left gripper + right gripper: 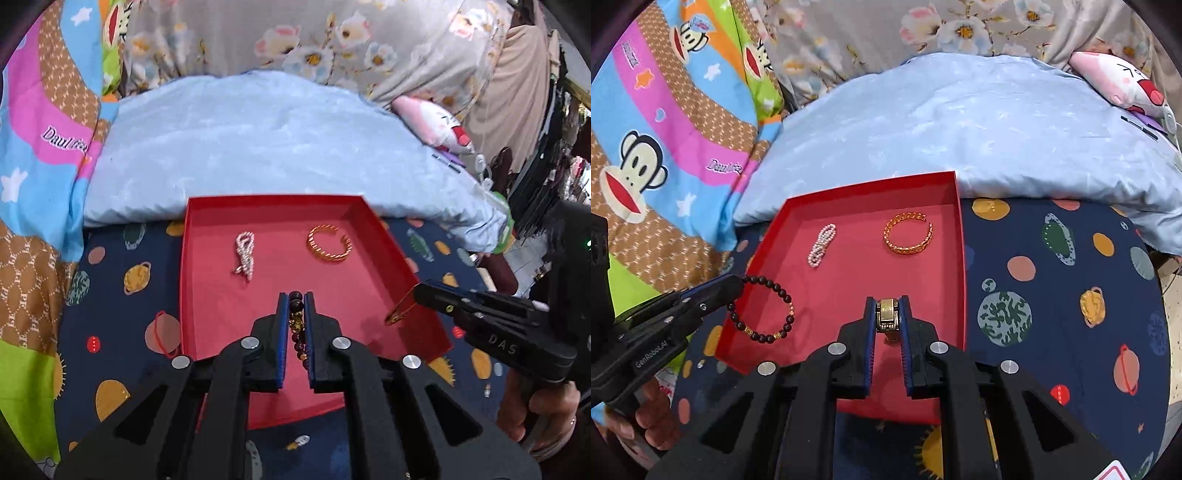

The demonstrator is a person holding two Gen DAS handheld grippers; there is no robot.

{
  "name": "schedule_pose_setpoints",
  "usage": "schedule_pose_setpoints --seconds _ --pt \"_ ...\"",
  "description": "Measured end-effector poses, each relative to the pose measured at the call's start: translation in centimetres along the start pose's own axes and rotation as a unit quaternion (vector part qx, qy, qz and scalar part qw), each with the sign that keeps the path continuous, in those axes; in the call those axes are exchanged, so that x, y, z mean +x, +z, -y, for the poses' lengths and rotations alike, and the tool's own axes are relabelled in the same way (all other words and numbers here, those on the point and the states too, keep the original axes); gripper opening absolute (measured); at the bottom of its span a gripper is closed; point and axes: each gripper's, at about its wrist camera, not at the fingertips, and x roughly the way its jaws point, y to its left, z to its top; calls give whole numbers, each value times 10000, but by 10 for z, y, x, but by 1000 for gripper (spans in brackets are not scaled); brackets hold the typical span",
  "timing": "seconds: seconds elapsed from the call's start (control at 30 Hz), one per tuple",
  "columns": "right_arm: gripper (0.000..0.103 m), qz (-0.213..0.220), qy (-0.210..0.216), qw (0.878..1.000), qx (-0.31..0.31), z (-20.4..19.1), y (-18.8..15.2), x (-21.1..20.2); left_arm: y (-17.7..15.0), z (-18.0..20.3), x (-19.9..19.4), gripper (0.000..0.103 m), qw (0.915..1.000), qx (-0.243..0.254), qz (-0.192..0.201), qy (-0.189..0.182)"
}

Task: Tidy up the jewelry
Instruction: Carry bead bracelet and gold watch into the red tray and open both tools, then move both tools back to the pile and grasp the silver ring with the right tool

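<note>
A red tray (207,295) (846,288) lies on the planet-print sheet. In it lie a pearl bracelet (244,256) (822,244) at the far left and a gold open bangle (329,243) (908,232) at the far right. My left gripper (295,299) (738,284) is shut on a dark bead bracelet (297,325) (764,310), held over the tray's near left part. My right gripper (887,301) (415,291) is shut on a gold band bracelet (887,314) (400,306) over the tray's near right part.
A light blue pillow (258,147) (960,129) lies just behind the tray. A bright cartoon blanket (44,166) (665,129) is at the left. A pink plush toy (439,125) (1119,81) is at the back right. The bed edge is at the right.
</note>
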Motion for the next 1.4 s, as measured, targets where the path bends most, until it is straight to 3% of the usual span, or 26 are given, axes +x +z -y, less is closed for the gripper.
schedule_pose_setpoints --seconds 0.23,0.27,0.3,0.37,0.5,0.63,0.83,1.03,1.4 --pt "11 -7 -258 9994 -250 -8 24 42 8 -24 33 7 9988 -140 -68 472" --pt "14 117 -287 9992 -245 -8 28 45 9 -27 35 13 9981 -172 -9 594" --pt "17 219 -384 9988 -229 -8 32 47 12 -30 37 31 9976 -189 17 666" --pt "31 393 -414 9983 -152 -6 36 44 14 -36 37 48 9953 -262 121 922" --pt "36 652 -268 9975 43 3 38 23 13 -38 24 55 9926 -164 307 1161" --pt "39 774 -267 9966 134 11 27 -2 6 -37 6 55 9922 -148 382 1180" --pt "40 774 -467 9959 60 12 -10 -37 -17 -24 -28 55 9917 -76 472 1190" --pt "40 624 -715 9955 -55 6 -69 -73 -53 -15 -61 59 9923 -51 412 1168" --pt "40 211 -750 9970 -18 -3 -164 -113 -137 -13 -86 59 9935 -341 -169 1069"
